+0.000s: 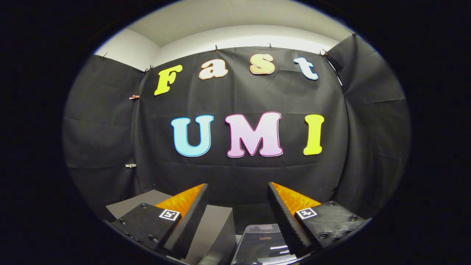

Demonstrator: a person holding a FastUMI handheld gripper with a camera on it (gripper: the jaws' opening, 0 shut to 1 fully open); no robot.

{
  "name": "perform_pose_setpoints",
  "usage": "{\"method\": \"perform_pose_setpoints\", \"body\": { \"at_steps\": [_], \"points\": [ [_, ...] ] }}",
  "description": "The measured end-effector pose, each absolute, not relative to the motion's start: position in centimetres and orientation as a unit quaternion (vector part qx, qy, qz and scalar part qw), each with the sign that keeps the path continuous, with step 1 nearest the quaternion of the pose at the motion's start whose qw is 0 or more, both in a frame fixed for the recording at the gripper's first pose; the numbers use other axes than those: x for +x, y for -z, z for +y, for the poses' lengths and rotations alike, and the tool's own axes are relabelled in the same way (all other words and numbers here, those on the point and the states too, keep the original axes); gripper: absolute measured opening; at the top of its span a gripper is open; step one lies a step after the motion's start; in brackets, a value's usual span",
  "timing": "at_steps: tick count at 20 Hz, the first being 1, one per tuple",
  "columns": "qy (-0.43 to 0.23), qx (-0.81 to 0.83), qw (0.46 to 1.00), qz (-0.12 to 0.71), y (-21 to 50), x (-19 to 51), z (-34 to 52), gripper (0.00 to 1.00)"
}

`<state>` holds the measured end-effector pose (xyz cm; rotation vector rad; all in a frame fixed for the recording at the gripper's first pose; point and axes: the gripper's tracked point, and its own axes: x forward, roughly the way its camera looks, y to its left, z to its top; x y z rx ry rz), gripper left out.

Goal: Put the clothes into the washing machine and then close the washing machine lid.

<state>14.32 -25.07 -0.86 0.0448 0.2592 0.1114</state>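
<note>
hovering above the washing machine, fingers apart

pointing at the black cloth wall (239, 173), the gripper (237, 213) has its two fingers spread wide with nothing between them. below and between the fingers lies a dark, glossy panel (263, 244) — likely the washing machine's lid — with a grey slab (215, 230) just beside it.

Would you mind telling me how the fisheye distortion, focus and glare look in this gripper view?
Gripper view: strong fisheye bending curves the booth wall edges; focus is sharp throughout; white glare streaks sit on the dark glossy surface below the open, empty gripper.
</note>
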Motion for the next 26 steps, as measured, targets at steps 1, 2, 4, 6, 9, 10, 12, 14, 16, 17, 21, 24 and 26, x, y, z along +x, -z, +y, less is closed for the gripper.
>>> {"method": "perform_pose_setpoints", "body": {
  "at_steps": [1, 2, 4, 6, 9, 10, 12, 14, 16, 17, 21, 24, 26],
  "points": [
    [-0.057, 0.021, 0.99, 0.129, 0.7, 14.3, -24.9, 0.99],
    [-0.059, 0.019, 0.99, 0.127, 0.5, 14.4, -24.9, 0.99],
    [-0.065, 0.018, 0.989, 0.129, 0.8, 14.4, -24.5, 0.99],
    [-0.064, 0.013, 0.989, 0.133, 1.0, 14.4, -24.5, 0.99],
    [-0.063, 0.019, 0.989, 0.132, 0.7, 14.6, -24.4, 0.99],
    [-0.063, 0.019, 0.989, 0.129, 0.6, 14.7, -24.3, 0.99],
    [-0.065, 0.019, 0.989, 0.131, 0.6, 14.8, -24.2, 0.99],
    [-0.063, 0.022, 0.989, 0.134, 0.7, 14.8, -24.1, 0.99],
    [-0.062, 0.024, 0.989, 0.134, 0.5, 14.8, -24.0, 0.99],
    [-0.063, 0.022, 0.989, 0.135, 0.6, 14.8, -23.9, 0.99],
    [-0.064, 0.019, 0.988, 0.137, 0.8, 15.1, -23.8, 0.99],
    [-0.064, 0.021, 0.988, 0.142, 1.0, 15.0, -23.8, 0.99],
    [-0.063, 0.021, 0.988, 0.141, 0.9, 15.1, -23.8, 0.99]
  ]
}}
